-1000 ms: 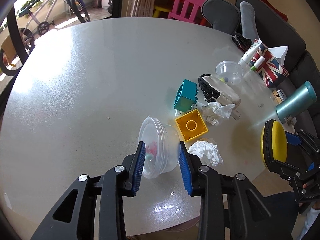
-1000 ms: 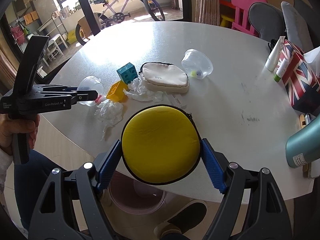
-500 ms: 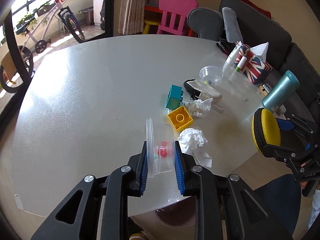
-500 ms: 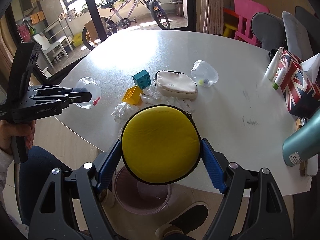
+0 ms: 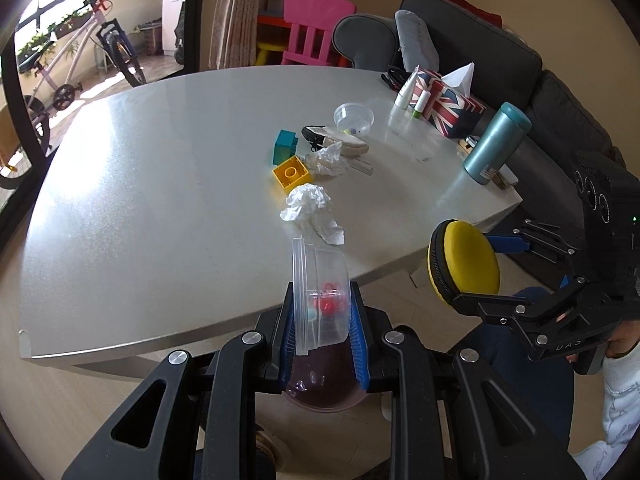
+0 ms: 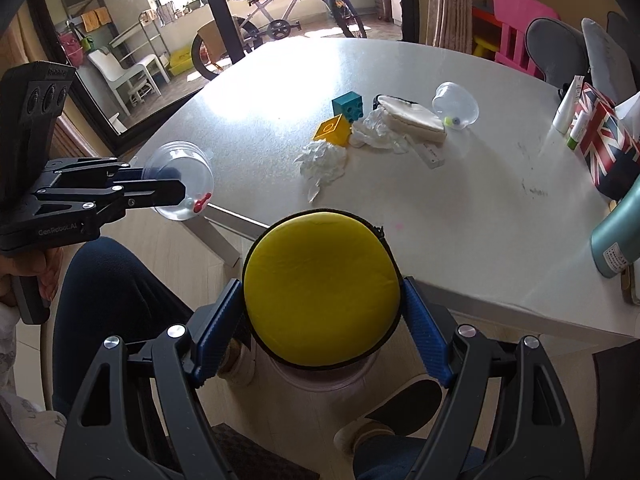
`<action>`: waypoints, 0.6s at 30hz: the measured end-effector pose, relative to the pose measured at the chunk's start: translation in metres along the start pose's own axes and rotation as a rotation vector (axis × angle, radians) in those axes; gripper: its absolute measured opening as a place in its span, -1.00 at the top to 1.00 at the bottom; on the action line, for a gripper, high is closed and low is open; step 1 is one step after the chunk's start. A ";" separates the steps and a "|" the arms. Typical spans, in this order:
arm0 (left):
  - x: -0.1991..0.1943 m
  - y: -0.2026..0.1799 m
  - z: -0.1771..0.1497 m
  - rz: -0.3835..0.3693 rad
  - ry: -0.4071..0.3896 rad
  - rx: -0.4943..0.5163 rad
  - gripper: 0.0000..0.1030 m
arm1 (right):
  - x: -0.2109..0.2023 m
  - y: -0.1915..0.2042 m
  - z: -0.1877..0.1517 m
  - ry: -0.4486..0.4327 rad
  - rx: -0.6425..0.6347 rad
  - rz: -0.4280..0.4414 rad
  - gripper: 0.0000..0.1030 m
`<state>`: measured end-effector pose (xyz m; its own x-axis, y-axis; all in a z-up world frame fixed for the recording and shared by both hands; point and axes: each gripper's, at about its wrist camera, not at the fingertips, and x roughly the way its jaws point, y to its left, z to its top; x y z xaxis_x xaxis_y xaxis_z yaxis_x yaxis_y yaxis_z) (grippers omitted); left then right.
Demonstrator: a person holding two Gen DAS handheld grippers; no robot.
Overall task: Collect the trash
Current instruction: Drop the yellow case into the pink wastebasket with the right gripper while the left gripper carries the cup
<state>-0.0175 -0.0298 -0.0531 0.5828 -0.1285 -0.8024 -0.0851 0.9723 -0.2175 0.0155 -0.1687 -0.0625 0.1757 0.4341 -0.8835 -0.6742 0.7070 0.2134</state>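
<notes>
My left gripper [image 5: 320,334] is shut on a clear plastic container [image 5: 320,292] with small red bits inside, held off the table's front edge above a dark-lined trash bin [image 5: 324,394] on the floor. It also shows in the right wrist view [image 6: 180,186]. My right gripper [image 6: 322,336] is shut on a round yellow zip case [image 6: 320,300], held beyond the table edge; the case also shows in the left wrist view [image 5: 466,264]. A crumpled white tissue [image 5: 310,210] lies near the front edge. A second tissue [image 5: 328,160] lies beside the yellow block.
On the table [image 5: 160,184] lie a yellow block [image 5: 292,176], a teal block [image 5: 285,146], a beige pouch [image 5: 340,142], another clear cup [image 5: 354,118], a Union Jack tissue box [image 5: 448,104] and a teal flask [image 5: 496,144]. The person's legs are below.
My left gripper closed on the clear container, lifted it off the table and drew it back past the front edge over the bin. The right gripper pulled back slightly with the yellow case.
</notes>
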 end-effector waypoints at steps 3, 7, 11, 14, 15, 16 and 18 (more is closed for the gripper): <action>0.001 -0.002 -0.014 -0.013 0.020 -0.008 0.55 | 0.008 0.008 -0.013 0.040 -0.006 0.017 -0.51; 0.004 -0.002 -0.027 -0.021 0.043 -0.016 0.55 | 0.019 0.014 -0.023 0.078 -0.007 0.031 -0.51; 0.003 -0.002 -0.031 -0.020 0.047 -0.022 0.55 | 0.029 0.018 -0.026 0.103 -0.014 0.040 -0.54; 0.003 -0.001 -0.031 -0.018 0.048 -0.023 0.55 | 0.032 0.017 -0.025 0.102 -0.010 0.035 -0.69; 0.003 -0.001 -0.031 -0.017 0.049 -0.023 0.55 | 0.031 0.017 -0.025 0.096 -0.009 0.032 -0.74; 0.003 -0.001 -0.031 -0.017 0.050 -0.023 0.55 | 0.030 0.016 -0.024 0.095 -0.007 0.030 -0.75; 0.004 -0.002 -0.031 -0.019 0.054 -0.022 0.55 | 0.029 0.013 -0.023 0.093 0.000 0.027 -0.77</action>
<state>-0.0398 -0.0379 -0.0735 0.5400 -0.1574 -0.8268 -0.0924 0.9653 -0.2441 -0.0049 -0.1594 -0.0953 0.0904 0.3990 -0.9125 -0.6778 0.6960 0.2372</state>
